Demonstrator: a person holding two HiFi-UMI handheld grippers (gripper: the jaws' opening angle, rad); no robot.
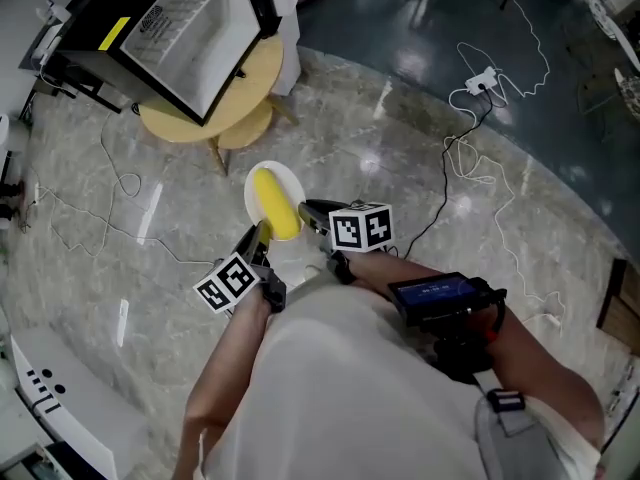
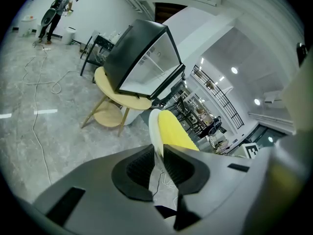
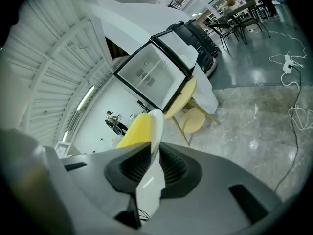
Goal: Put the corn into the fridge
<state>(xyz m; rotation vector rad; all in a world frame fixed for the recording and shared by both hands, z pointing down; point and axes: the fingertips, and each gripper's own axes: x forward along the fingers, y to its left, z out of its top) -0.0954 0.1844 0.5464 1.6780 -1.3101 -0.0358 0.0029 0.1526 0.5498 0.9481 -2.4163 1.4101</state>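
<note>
Your white shirt front and both forearms fill the bottom of the head view, with a dark screened device (image 1: 437, 292) strapped to your right forearm. Just beyond them you hold a small white plate (image 1: 287, 177) between the two grippers, out over the grey marble floor. Your left gripper (image 1: 260, 236) is clenched on the plate's near left edge and your right gripper (image 1: 306, 209) on its right edge. Each gripper view shows the ribbed pads pressed onto the thin white rim from either side. Gripping opposite edges keeps the plate level, which likely matters because nothing holds its load in place.

On the plate lies the corn (image 1: 275, 204), one bright yellow cob set lengthwise. It rests loose, and neither gripper touches it.

Ahead, well apart from the plate, stands the fridge (image 1: 188, 30), a small black cabinet with a glass-fronted door. It sits on a round pale wooden table (image 1: 252, 86) that has a lower shelf. The door looks closed and the white interior looks bare apart from its shelves, though glare on the glass makes that hard to confirm. If the door is closed, you would need to set the plate down or free one grip before the corn can go in, since both grippers are occupied.

Cables (image 1: 470, 153) trail across the floor to your right. In the left gripper view, a person (image 2: 57, 10) stands far off by a wall.
</note>
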